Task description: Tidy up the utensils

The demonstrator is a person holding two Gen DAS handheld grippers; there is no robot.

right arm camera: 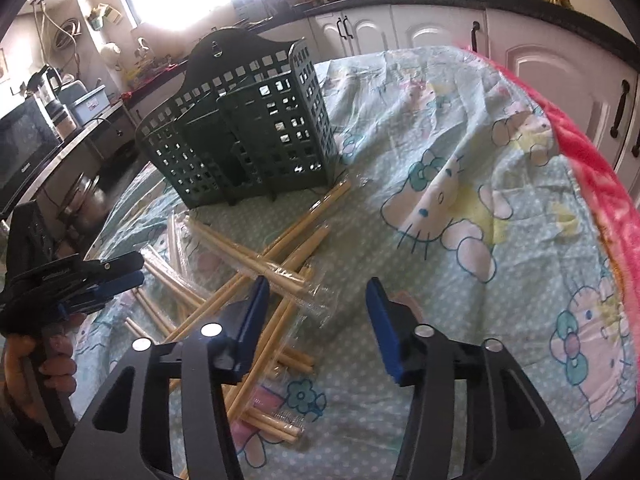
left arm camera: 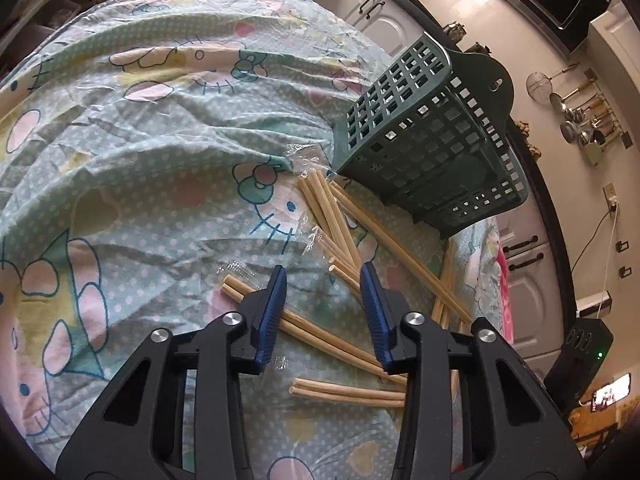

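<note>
Wooden chopsticks scattered in front of a dark green utensil basket

The chopsticks (right arm camera: 256,276), pale wood and mostly paired in clear plastic sleeves, lie flat in a loose, crisscrossed heap just in front of the basket (right arm camera: 244,128), with a few ends almost touching its base. The basket, a dark green plastic holder with square-gridded walls, several compartments and a tall arched back with a hanging hole, stands upright.
</note>
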